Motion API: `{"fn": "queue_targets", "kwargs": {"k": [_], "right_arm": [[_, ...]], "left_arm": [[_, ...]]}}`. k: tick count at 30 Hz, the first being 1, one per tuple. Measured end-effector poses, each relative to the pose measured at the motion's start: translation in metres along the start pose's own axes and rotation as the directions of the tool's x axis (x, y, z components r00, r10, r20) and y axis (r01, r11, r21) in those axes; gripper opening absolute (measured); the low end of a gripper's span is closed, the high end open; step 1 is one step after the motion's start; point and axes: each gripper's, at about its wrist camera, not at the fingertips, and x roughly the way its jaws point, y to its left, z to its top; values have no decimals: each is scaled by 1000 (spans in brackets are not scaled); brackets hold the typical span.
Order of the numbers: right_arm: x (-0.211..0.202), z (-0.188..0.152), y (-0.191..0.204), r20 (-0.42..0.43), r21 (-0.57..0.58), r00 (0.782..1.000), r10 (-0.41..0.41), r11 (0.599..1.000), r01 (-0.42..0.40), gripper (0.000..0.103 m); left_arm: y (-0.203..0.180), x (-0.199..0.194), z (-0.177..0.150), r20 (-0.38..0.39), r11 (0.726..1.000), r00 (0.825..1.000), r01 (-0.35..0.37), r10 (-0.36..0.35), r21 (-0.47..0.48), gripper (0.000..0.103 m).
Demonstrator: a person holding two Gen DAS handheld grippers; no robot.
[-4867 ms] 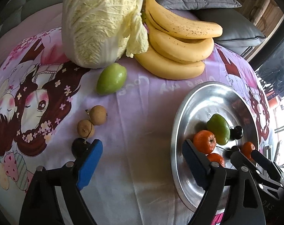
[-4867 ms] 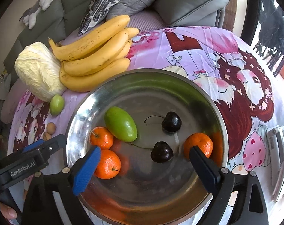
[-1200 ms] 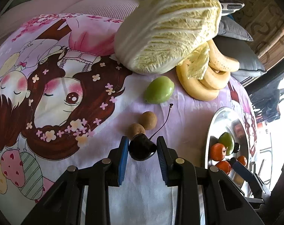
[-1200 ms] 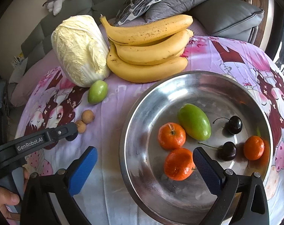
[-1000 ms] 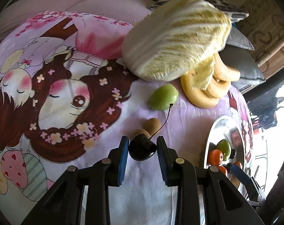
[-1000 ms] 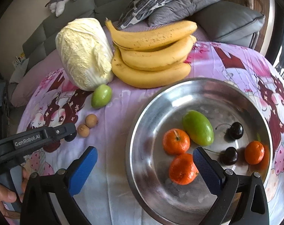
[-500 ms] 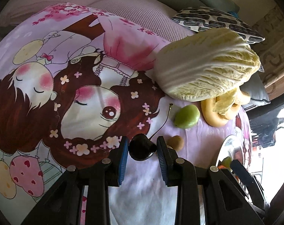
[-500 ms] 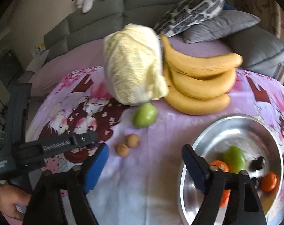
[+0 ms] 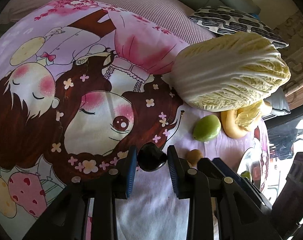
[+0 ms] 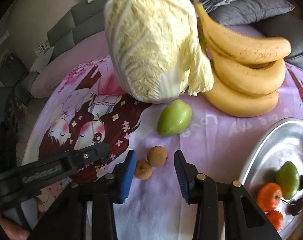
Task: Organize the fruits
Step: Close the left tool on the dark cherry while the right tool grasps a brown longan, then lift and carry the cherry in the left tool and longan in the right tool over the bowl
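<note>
Your left claw (image 9: 151,158) grips a soft cherry (image 9: 150,157) while your right claw (image 10: 154,165) is closing around two small brittle-shelled longans (image 10: 150,163), so squeeze gently

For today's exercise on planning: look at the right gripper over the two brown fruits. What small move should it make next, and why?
Probably ease the right gripper down and finish closing on one longan. Its jaws are closing, with both longans between the pads, neither yet pressed. The left gripper already holds a cherry, and the metal plate waits to the right.
</note>
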Motion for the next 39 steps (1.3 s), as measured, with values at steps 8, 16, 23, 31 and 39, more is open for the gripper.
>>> {"fn": "queue_targets", "kwargs": {"k": [8,16,23,31,39], "right_arm": [[20,2,-5,-29,32,999,15,999,-14,33],[22,0,-10,-33,55,999,41,998,-39,27],[7,-2,-7,-13,52,998,57,997,-56,27],[-17,-9,-13,16,78,998,58,995,-59,27],[-44,-21,-32,41,127,998,46,991,-51,27]], "left_arm": [[-1,3,0,-9,1000,1000,4,-4,9,32],[-4,6,0,-7,1000,1000,4,-4,11,32],[-13,6,-4,-4,1000,1000,2,-2,31,32],[-23,6,-6,5,999,1000,2,-2,48,32],[-46,5,-10,17,996,1000,-1,0,93,32]]}}
